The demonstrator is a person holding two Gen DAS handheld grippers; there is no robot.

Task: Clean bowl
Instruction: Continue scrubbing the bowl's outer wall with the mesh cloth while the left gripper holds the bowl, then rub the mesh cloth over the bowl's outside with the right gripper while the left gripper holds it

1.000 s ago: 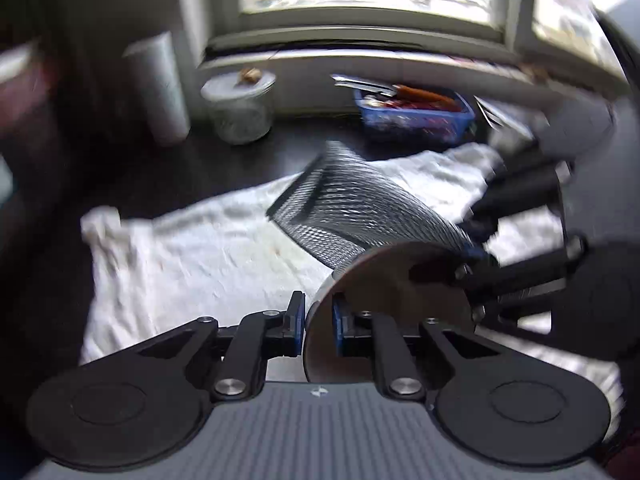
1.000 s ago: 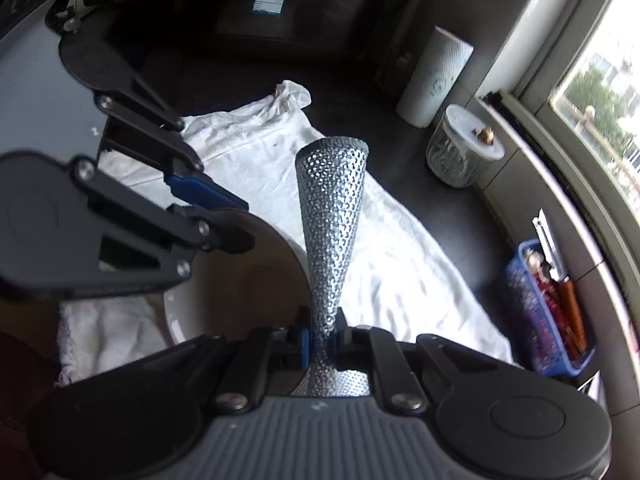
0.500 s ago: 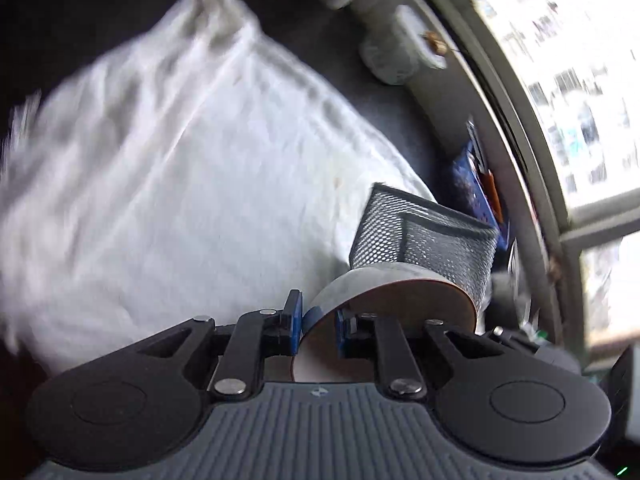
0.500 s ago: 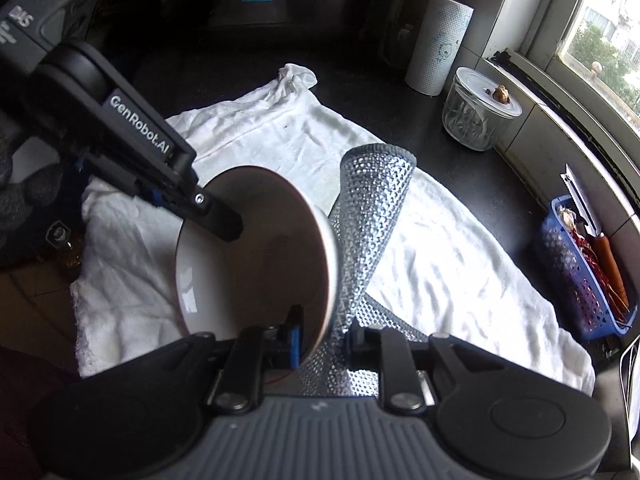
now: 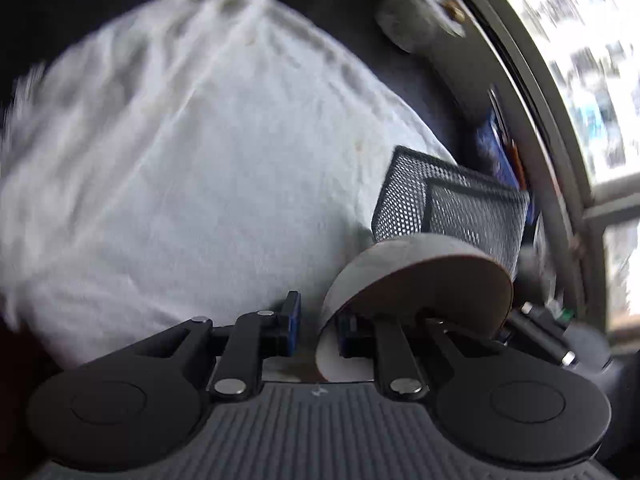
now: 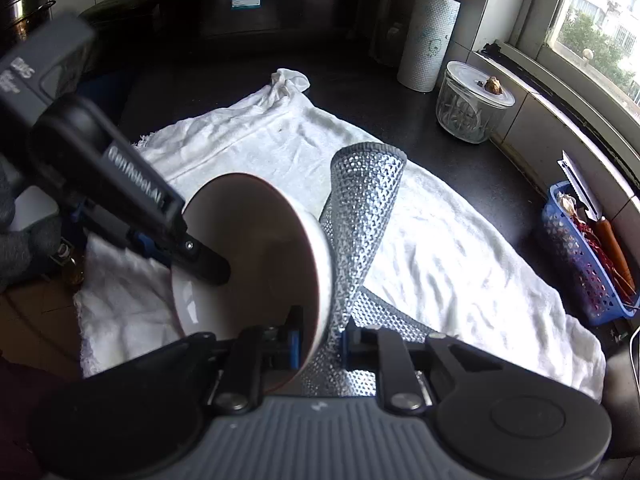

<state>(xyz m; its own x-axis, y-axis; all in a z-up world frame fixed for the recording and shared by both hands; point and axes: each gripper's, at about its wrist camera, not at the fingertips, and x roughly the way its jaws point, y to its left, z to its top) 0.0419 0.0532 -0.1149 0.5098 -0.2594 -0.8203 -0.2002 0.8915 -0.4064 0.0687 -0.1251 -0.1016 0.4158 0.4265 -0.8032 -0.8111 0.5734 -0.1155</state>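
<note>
Now 1 bowl (image 6: 256, 256) w/ left gripper (image 5: 316, 332) clamped on rim; right gripper (image 6: 320, 344) just closing, pinches 1 mesh cloth (image 6: 360, 216).

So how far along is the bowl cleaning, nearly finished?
Midway, it seems. Done: both tools are picked up. In hand: the left tongs grip the bowl by its rim, tilted over the white towel, while the right tongs pinch the silver mesh cloth against its outside. Left: finishing the wipe and setting it down.

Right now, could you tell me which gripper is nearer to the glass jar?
Right. The right gripper, shut on the mesh cloth, sits on the bowl's jar side; the left gripper, holding the bowl's rim, is on the far side.
</note>
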